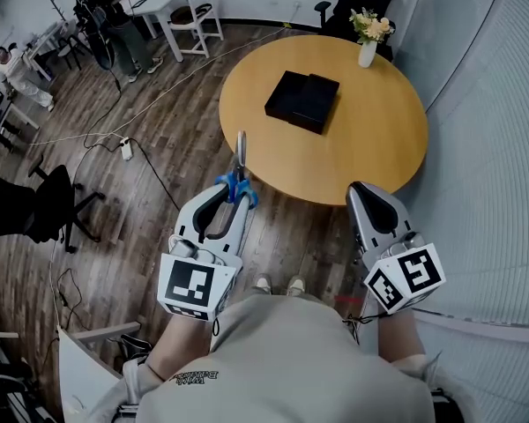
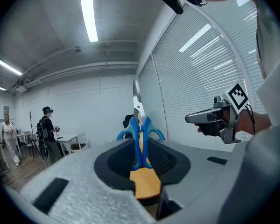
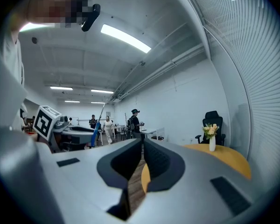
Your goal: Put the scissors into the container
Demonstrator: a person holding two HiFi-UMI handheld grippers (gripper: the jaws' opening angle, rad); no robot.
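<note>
Wooden round table (image 1: 370,122), plank floor (image 1: 159,152); left tongs (image 1: 236,190) clamp scissors (image 1: 240,159); right tongs (image 1: 361,189) together, empty.

left hand-held gripper (image 1: 236,190): grey shell, marker cube (image 1: 197,287) | right hand-held gripper (image 1: 363,189): alike | shirt (image 1: 282,359): beige

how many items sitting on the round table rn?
2. A black container near the middle of the table, and a vase of flowers at its far edge. The scissors are off it, held in the left tool.
</note>
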